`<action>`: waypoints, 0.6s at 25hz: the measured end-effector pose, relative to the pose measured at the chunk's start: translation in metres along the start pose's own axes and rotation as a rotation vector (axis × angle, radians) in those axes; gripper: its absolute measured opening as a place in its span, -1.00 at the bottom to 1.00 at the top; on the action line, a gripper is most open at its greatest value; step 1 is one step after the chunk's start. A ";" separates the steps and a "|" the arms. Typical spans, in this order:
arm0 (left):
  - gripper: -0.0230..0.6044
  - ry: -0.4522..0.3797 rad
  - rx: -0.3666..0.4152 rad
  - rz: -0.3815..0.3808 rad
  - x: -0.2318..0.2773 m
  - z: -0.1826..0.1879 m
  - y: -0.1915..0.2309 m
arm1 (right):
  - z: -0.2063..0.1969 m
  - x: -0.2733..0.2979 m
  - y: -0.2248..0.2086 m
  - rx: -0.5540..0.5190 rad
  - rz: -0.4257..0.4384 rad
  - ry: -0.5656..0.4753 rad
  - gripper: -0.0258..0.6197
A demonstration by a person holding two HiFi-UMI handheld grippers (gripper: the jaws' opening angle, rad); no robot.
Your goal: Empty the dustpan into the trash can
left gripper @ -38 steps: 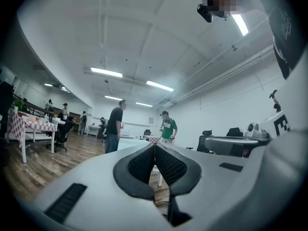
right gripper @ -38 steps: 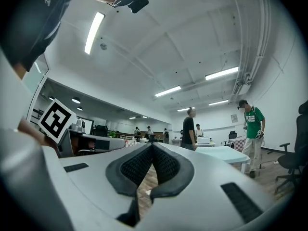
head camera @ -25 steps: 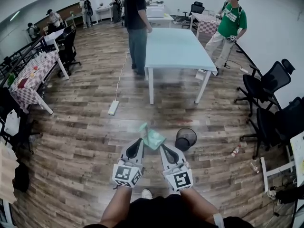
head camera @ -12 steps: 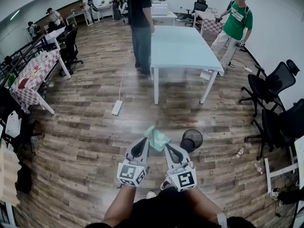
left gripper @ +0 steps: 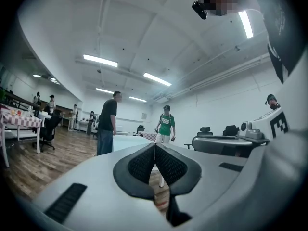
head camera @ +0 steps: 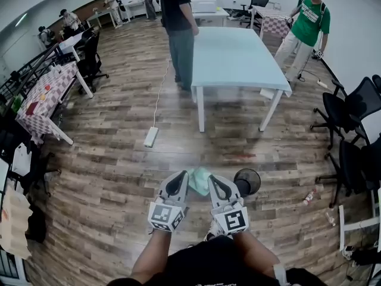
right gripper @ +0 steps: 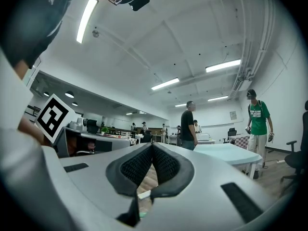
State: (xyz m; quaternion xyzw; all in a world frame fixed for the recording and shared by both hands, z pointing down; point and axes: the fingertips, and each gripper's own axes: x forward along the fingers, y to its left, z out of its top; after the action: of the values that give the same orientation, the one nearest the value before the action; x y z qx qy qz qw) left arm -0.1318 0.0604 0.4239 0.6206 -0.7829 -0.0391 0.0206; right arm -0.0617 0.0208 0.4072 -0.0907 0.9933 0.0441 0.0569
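The green dustpan (head camera: 199, 181) hangs above the wood floor between the tips of my two grippers, and I cannot tell what bears it. My left gripper (head camera: 180, 176) is at its left, my right gripper (head camera: 214, 180) at its right. The black mesh trash can (head camera: 247, 182) stands on the floor just right of the right gripper. In the left gripper view the left gripper (left gripper: 154, 146) has its pads meeting tip to tip with nothing between them. The right gripper (right gripper: 152, 146) is shut the same way, with a sliver of green low behind its pads.
A light-blue table (head camera: 235, 55) stands ahead with a person in a dark shirt (head camera: 178, 28) at its left and a person in a green shirt (head camera: 306, 25) at its far right. A power strip (head camera: 151, 137) lies on the floor. Office chairs (head camera: 351, 109) and bottles (head camera: 309, 195) are at the right.
Both grippers and the dustpan have moved forward and to the right across the floor. The trash can, earlier ahead and to the right, now sits right beside the right gripper.
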 end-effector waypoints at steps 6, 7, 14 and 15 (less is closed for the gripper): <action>-0.86 0.015 -0.011 0.033 0.048 -0.005 0.005 | -0.015 0.029 -0.042 0.043 0.035 -0.008 -0.84; -0.86 0.016 -0.008 0.041 0.052 -0.004 0.006 | -0.014 0.033 -0.046 0.053 0.038 -0.012 -0.84; -0.86 0.072 0.014 0.064 0.074 -0.015 0.020 | -0.021 0.055 -0.077 0.063 0.030 -0.018 -0.84; -0.86 0.078 0.017 0.065 0.076 -0.017 0.023 | -0.024 0.057 -0.081 0.067 0.022 -0.008 -0.84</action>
State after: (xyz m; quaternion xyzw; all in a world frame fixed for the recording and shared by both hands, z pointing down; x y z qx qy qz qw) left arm -0.1703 -0.0085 0.4419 0.5961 -0.8015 -0.0077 0.0471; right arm -0.1048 -0.0712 0.4181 -0.0775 0.9949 0.0119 0.0635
